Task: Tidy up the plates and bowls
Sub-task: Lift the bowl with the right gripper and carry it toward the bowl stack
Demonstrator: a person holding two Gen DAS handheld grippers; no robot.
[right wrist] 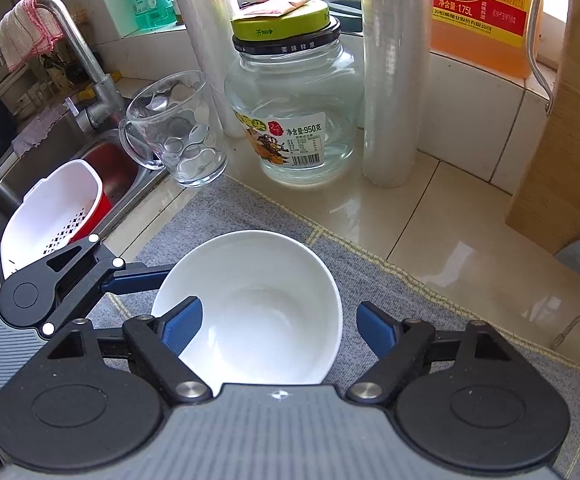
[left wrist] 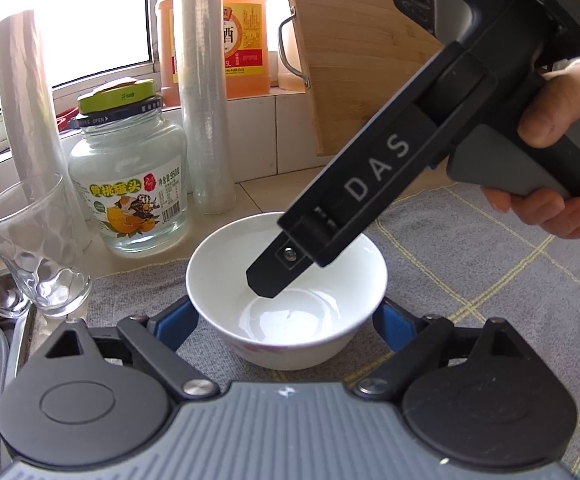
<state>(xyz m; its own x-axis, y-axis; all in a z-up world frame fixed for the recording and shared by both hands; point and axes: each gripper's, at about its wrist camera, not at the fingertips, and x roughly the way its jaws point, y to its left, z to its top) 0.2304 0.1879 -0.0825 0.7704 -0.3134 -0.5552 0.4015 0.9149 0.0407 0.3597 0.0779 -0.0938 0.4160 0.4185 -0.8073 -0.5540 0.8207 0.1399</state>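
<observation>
Below, a grey cloth [right wrist: 369, 280] covers the tiled tabletop [right wrist: 429, 220] beside the sink [right wrist: 50, 168]. Left gripper [left wrist: 286, 320] stands spread around the white bowl [left wrist: 286, 280]; right gripper [right wrist: 278, 328] straddles its rim, perhaps touching.

White bowl on a grey checked mat, among kitchen colours.

The bowl [left wrist: 286, 292] is plain white with a faint pink mark low on its outer wall; the mat [left wrist: 469, 248] is grey with thin yellow lines in a grid. The tongs [right wrist: 278, 328] are black with blue pads. The jar [right wrist: 293, 120] is clear glass with a yellow-green lid, the bottle [right wrist: 485, 8] orange with a yellow and red label, the counter [right wrist: 429, 216] glossy beige.
</observation>
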